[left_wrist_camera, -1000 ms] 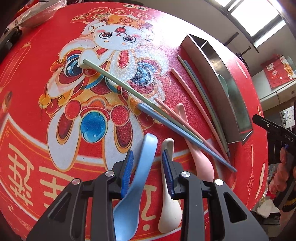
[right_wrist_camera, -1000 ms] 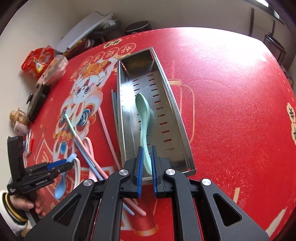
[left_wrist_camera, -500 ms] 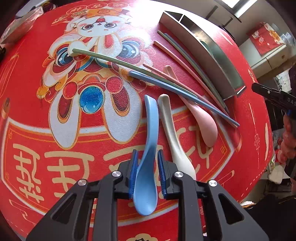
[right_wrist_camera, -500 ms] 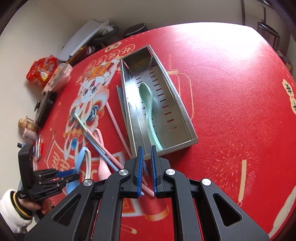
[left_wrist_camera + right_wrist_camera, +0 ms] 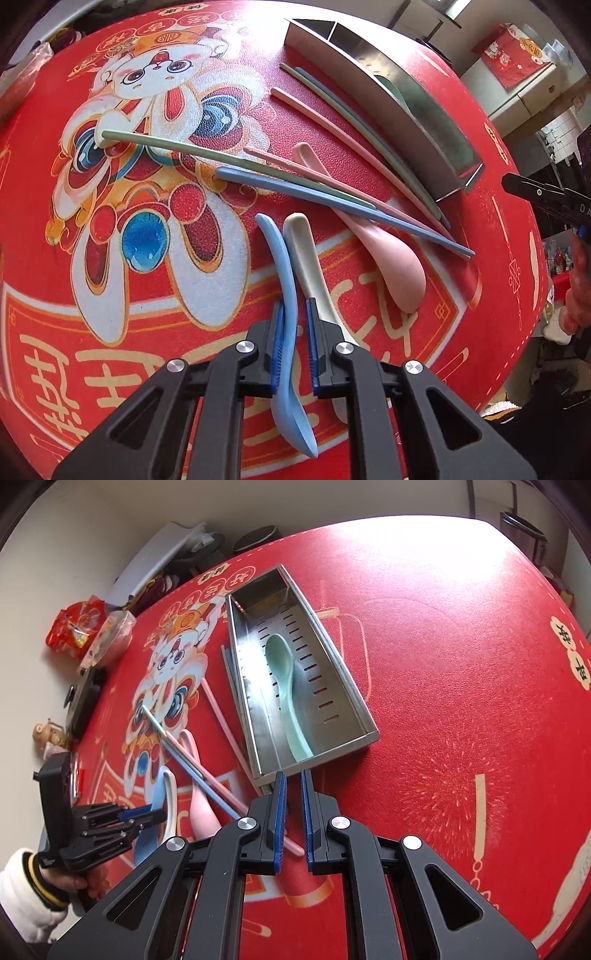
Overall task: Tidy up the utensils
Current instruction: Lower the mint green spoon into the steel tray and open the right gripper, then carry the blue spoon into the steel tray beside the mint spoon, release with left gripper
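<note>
My left gripper (image 5: 295,304) is closing onto the blue spoon (image 5: 288,266); its pads press the handle, and the bowl end lies under the gripper. A white spoon (image 5: 301,243) lies right beside it, and a pink spoon (image 5: 399,273) further right under crossed chopsticks: green (image 5: 207,153), blue (image 5: 332,201) and pink (image 5: 332,118). The steel tray (image 5: 347,679) holds a mint green spoon (image 5: 286,686). My right gripper (image 5: 293,775) hovers shut and empty just before the tray's near end. The left gripper (image 5: 147,814) shows at the lower left there.
A red printed cloth (image 5: 461,701) covers the round table. Snack bags (image 5: 77,627), a dark device (image 5: 83,698) and a small figurine (image 5: 48,733) sit along the far left rim. Two more chopsticks (image 5: 343,107) lie against the tray's side.
The left jaws narrowed around the blue spoon's handle and now grip it, the spoon turned on edge. The right gripper drew back from the tray, leaving the green spoon inside.
</note>
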Available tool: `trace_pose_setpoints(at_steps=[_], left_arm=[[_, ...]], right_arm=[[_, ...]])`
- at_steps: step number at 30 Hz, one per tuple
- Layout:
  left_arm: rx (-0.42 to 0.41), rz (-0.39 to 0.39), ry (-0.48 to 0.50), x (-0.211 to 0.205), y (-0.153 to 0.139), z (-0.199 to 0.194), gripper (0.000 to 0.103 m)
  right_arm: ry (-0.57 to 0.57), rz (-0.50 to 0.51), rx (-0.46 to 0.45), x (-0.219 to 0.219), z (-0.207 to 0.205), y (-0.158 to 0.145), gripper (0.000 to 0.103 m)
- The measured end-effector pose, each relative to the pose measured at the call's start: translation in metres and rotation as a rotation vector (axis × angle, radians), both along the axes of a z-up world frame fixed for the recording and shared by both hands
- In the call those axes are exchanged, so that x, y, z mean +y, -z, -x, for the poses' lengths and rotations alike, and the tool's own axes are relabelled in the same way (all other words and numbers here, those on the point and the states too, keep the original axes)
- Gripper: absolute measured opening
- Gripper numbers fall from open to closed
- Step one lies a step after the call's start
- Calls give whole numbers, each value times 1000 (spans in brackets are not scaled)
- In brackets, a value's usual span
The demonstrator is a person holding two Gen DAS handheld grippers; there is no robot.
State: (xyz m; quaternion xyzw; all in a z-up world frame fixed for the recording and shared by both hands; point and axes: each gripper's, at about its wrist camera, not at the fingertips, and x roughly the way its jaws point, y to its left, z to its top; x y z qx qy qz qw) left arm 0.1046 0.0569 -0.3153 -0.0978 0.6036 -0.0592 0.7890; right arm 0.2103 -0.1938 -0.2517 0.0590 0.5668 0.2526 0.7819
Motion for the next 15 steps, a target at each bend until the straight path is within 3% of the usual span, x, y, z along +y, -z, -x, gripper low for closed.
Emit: trace_pose_setpoints(at_steps=[7,15], left_arm=[[-33,81,-116,25,-17,11,6],[-141,131,-170,21,-72,-4,6]], right_arm=[[29,-17,3,-8,0,-1,9],[41,-33,15,-11,-8,3,9]])
